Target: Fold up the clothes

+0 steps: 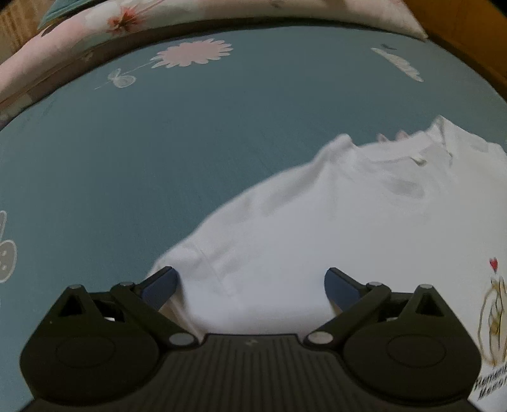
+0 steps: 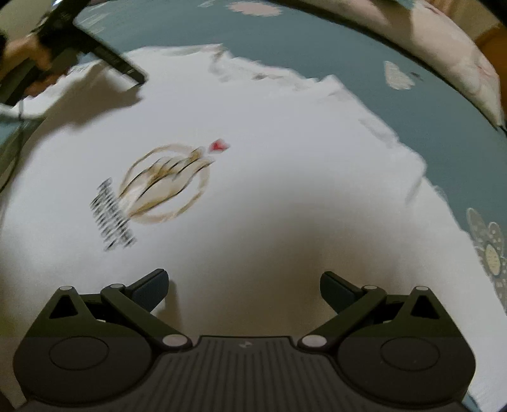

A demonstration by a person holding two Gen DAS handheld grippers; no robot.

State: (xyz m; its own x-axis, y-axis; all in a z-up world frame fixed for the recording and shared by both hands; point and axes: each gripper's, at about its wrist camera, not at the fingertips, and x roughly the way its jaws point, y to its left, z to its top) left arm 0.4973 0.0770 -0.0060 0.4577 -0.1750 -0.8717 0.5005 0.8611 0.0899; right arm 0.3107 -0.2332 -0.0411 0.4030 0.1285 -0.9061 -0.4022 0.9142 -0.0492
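1. White cotton fills most of both views: a T-shirt [image 2: 269, 177] lies spread on a bed, printed side up.
2. Its print [image 2: 158, 187], a gold ring around a hand shape with a small red heart above, is smeared by motion blur in the right wrist view; the black lettering beside it cannot be read. In the left wrist view the same print is cut off at the right edge.
3. The shirt's far edge and collar area are blurred in both views, so the folds there are hard to make out.
4. The left tool [image 1: 250, 282] hangs over a corner of the shirt near its left edge, fingers well apart and holding nothing. Whether the left finger [image 1: 160, 285] touches the cloth I cannot tell.
5. The right tool [image 2: 244, 285] sits over the plain white lower part of the shirt, also spread wide with nothing between its fingers.
6. In the right wrist view the other tool shows only as a dark blurred bar at top left, gripped by a hand [image 2: 19, 54] that is cropped by the frame.
7. The bedsheet [image 1: 158, 133] is teal with pale pink and white flowers.
8. A floral pillow [image 1: 95, 28] lies along the far edge.
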